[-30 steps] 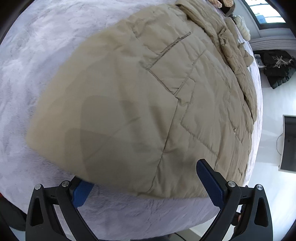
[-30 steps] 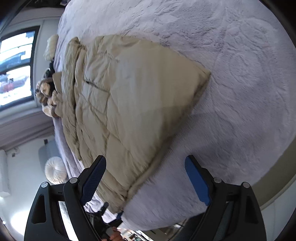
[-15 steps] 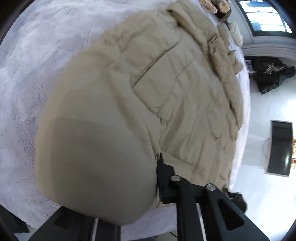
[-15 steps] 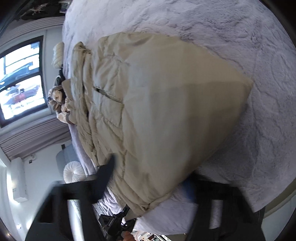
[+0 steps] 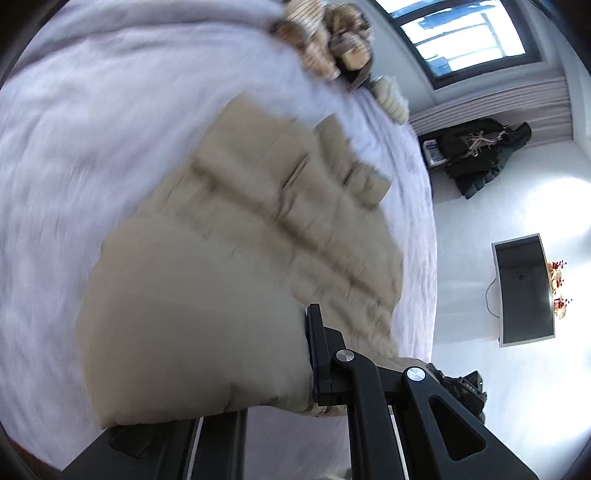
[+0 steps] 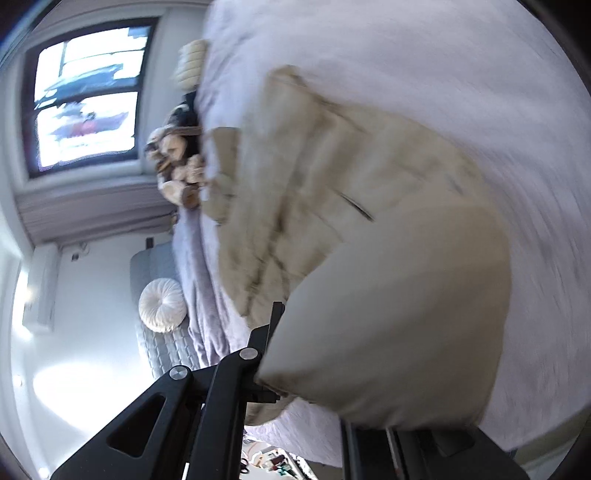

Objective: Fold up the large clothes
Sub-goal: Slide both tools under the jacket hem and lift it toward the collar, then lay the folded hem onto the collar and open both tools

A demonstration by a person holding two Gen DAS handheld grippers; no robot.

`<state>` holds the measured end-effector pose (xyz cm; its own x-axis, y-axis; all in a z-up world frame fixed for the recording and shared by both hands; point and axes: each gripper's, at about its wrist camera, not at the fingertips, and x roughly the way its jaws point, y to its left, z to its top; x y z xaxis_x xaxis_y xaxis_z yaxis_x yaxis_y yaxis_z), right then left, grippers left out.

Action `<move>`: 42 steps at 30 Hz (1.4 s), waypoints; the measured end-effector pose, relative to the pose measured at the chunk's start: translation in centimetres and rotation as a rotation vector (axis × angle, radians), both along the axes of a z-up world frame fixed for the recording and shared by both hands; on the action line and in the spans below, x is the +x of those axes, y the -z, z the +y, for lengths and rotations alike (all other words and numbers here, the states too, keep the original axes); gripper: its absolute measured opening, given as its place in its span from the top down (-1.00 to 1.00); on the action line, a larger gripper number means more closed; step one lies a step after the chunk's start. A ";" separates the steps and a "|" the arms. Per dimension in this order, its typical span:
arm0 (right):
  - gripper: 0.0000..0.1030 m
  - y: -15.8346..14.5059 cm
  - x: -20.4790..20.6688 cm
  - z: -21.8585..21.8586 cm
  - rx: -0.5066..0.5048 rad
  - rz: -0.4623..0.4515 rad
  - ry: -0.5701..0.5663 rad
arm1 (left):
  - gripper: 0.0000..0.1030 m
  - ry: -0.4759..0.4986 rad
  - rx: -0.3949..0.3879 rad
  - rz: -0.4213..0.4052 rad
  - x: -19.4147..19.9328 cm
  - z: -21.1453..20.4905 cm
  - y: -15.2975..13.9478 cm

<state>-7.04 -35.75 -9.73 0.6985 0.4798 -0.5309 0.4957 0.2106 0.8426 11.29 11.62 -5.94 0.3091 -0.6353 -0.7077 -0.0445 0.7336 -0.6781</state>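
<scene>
A beige quilted jacket (image 5: 266, 229) lies on a bed with a pale lilac plush cover (image 5: 74, 155). My left gripper (image 5: 258, 373) is shut on the jacket's near hem corner, which bulges over the fingers and is lifted off the bed. In the right wrist view the jacket (image 6: 332, 192) lies on the cover (image 6: 443, 66). My right gripper (image 6: 332, 373) is shut on the other near hem corner, also lifted. Both views are motion-blurred. The fingertips are hidden under the fabric.
Stuffed toys (image 5: 325, 44) and a cream cushion (image 5: 391, 96) sit at the head of the bed below a window (image 5: 461, 33). A monitor (image 5: 524, 291) and dark bags (image 5: 476, 155) lie on the white floor. A round white pillow (image 6: 162, 304) lies on a grey bench.
Both grippers went from open at the hem to shut on it. They have lifted the hem and carried it toward the collar end of the jacket.
</scene>
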 end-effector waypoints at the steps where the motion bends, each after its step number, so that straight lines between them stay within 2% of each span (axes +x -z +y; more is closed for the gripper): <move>1: 0.84 -0.5 1.0 -0.3 -0.005 -0.013 -0.010 | 0.76 -0.007 0.006 -0.020 1.4 -0.4 -1.0; 4: 0.84 -2.2 5.5 -1.7 -0.028 -0.063 -0.058 | 0.76 -0.027 0.031 -0.057 4.9 -1.7 -2.6; 7: 0.84 -3.5 10.1 -3.2 -0.065 -0.096 -0.119 | 0.76 -0.035 0.060 -0.081 8.7 -3.3 -2.7; 11: 0.84 -3.7 16.6 -4.3 -0.123 -0.058 -0.164 | 0.76 -0.023 0.109 -0.067 14.3 -4.7 -0.9; 15: 0.84 -1.4 22.2 -5.3 -0.155 0.008 -0.142 | 0.76 0.006 0.162 -0.032 19.7 -5.6 2.4; 21: 0.84 2.3 26.4 -5.4 -0.186 0.091 -0.097 | 0.75 0.086 0.272 0.035 23.8 -7.5 6.3; 26: 0.77 3.0 27.6 -5.4 -0.210 0.125 -0.096 | 0.69 0.135 0.314 0.027 24.4 -8.2 5.7; 27: 0.77 3.0 27.7 -5.5 -0.215 0.130 -0.099 | 0.54 0.158 0.315 0.011 24.2 -8.3 5.3; 29: 0.76 3.3 27.8 -5.7 -0.209 0.144 -0.096 | 0.07 0.191 0.317 -0.007 23.7 -8.4 4.7; 30: 0.76 3.5 27.9 -5.8 -0.203 0.149 -0.095 | -0.37 0.197 0.332 -0.024 23.5 -8.4 4.2; 31: 0.75 3.6 27.9 -5.8 -0.203 0.153 -0.096 | -0.63 0.191 0.366 -0.051 23.2 -8.3 3.6; 32: 0.68 3.6 28.1 -5.8 -0.209 0.157 -0.101 | -0.65 0.187 0.392 -0.081 23.0 -8.2 2.9; 33: 0.61 3.4 28.1 -5.8 -0.215 0.155 -0.104 | -0.65 0.189 0.409 -0.100 22.9 -8.0 2.4; 34: 0.37 3.1 28.2 -5.8 -0.224 0.149 -0.107 | -0.65 0.186 0.429 -0.113 22.8 -7.9 1.9; 35: -0.02 2.7 28.2 -5.9 -0.227 0.139 -0.108 | -0.65 0.173 0.465 -0.133 22.5 -7.7 1.4; 37: -0.37 1.4 28.0 -5.9 -0.248 0.097 -0.114 | -0.65 0.165 0.508 -0.158 22.3 -7.6 1.2; 38: -0.37 0.5 27.8 -5.8 -0.276 0.080 -0.130 | -0.65 0.166 0.544 -0.172 22.2 -7.6 1.3; 39: -0.37 -0.5 27.4 -5.7 -0.319 0.072 -0.147 | -0.55 0.167 0.564 -0.180 22.1 -7.5 1.5; 40: -0.37 -1.3 27.0 -5.6 -0.384 0.079 -0.162 | -0.23 0.176 0.564 -0.177 22.2 -7.4 2.0; 42: -0.31 -2.3 26.3 -5.5 -0.519 0.115 -0.192 | -0.05 0.182 0.551 -0.135 23.0 -7.1 3.5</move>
